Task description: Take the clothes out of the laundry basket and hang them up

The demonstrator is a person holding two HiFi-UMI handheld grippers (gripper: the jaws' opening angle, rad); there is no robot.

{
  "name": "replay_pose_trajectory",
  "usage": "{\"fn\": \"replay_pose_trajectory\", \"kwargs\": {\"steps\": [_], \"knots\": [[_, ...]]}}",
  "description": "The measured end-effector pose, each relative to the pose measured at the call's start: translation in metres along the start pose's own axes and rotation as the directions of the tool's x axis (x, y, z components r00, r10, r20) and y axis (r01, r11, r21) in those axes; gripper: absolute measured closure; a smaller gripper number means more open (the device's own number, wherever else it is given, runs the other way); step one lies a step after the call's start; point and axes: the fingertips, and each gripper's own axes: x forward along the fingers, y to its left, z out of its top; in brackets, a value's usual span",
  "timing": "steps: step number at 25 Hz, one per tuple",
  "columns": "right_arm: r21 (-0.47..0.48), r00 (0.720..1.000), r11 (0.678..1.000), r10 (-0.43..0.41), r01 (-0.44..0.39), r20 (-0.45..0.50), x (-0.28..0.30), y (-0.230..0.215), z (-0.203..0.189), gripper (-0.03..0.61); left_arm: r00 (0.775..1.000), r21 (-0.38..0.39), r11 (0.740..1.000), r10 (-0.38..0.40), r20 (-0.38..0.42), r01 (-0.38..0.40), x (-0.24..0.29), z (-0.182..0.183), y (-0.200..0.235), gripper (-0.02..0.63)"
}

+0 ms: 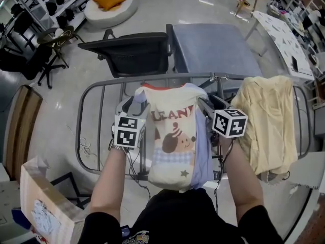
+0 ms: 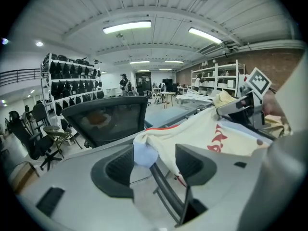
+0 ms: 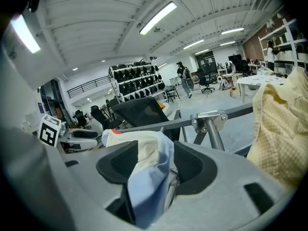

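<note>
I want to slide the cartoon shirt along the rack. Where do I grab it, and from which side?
Probably grip the shirt at its two side edges just below the rail, coming from the near side. It hangs folded over the rail there, so both layers pinch together and the edges stand free.

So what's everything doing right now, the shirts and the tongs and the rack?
Cartoon shirt: draped over the rack's rail.
Yellow garment: hung over the rack, to the right of the shirt.
Left tongs: open, with the shirt's edge between them, not pinched.
Right tongs: open, with shirt cloth loose between them.
Rack: standing unfolded, holding both clothes.
</note>
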Motion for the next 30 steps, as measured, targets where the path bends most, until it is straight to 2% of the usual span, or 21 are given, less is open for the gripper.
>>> {"fn": "replay_pose_trajectory", "kwargs": {"steps": [6,12,16,20,24,25,30], "knots": [[-0.02,0.998,0.999,0.037,-0.036,0.054,-0.024,0.016,0.013,0.339,0.998,-0.026,0.999,0.021,0.055,-0.02,-0.028,0.012,-0.009,0.367],[-0.041,0.987,0.994,0.103,-0.098,0.122,-0.064,0.029,0.026,0.339,0.99,-0.037,0.999,0.031,0.139,-0.026,-0.066,0.036,-0.049,0.368],[-0.067,0.97,0.983,0.179,-0.17,0.164,-0.101,0.039,0.034,0.341,0.979,-0.057,0.997,0.054,0.195,-0.044,-0.097,0.055,-0.083,0.371],[-0.104,0.945,0.964,0.262,-0.245,0.195,-0.144,0.043,0.041,0.36,0.975,-0.082,0.995,0.08,0.209,-0.064,-0.127,0.063,-0.127,0.389],[-0.14,0.923,0.945,0.321,-0.297,0.211,-0.19,0.04,0.041,0.379,0.959,-0.113,0.989,0.119,0.256,-0.093,-0.155,0.072,-0.172,0.413],[-0.152,0.918,0.939,0.337,-0.31,0.211,-0.202,0.039,0.04,0.396,0.956,-0.12,0.987,0.131,0.262,-0.102,-0.163,0.073,-0.183,0.426],[-0.214,0.873,0.89,0.443,-0.402,0.205,-0.249,0.04,0.028,0.571,0.946,-0.15,0.977,0.188,0.264,-0.153,-0.2,0.065,-0.234,0.476]]}}
